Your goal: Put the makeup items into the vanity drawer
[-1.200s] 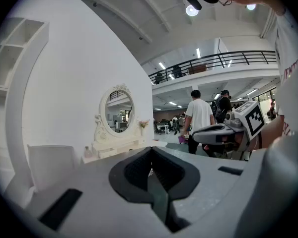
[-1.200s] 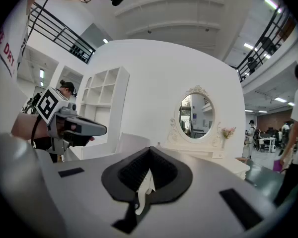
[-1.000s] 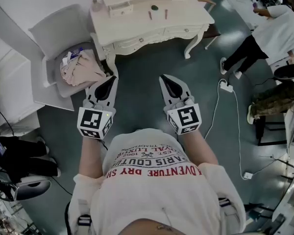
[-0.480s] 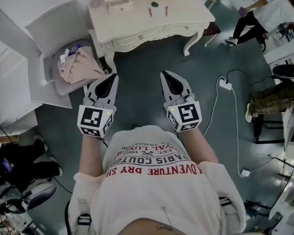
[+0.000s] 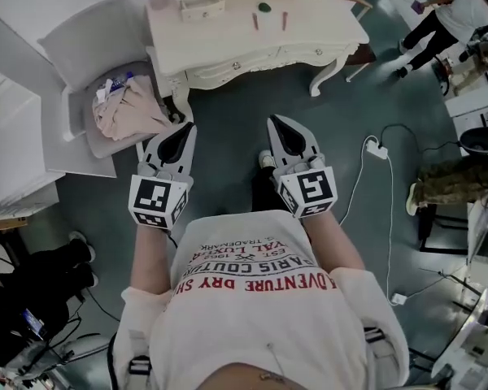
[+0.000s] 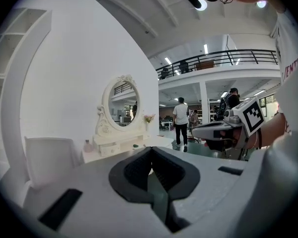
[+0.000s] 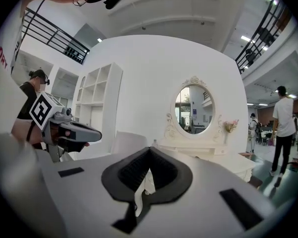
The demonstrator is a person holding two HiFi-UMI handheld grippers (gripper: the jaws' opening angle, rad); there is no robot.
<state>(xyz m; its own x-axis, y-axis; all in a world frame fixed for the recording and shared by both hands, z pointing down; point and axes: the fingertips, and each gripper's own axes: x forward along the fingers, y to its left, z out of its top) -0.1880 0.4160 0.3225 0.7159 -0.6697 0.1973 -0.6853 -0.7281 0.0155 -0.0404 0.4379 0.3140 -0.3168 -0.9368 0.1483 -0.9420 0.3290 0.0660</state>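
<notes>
**Both grippers held up well short of the vanity, fingers clenched on nothing**

Since a second ago the vanity bench [image 5: 252,43] has drifted a little rightward in the head view, and a shoe [image 5: 265,160] now shows by the right gripper [image 5: 274,122]. Its front drawers [image 5: 264,58] are shut. The chair [image 5: 89,55] beside it holds a heap of pinkish cloth [image 5: 134,108]. The left gripper [image 5: 185,130] is level with the right. The makeup items [image 5: 264,8] lie on the bench top, seemingly two slim sticks and a dark round piece.
</notes>
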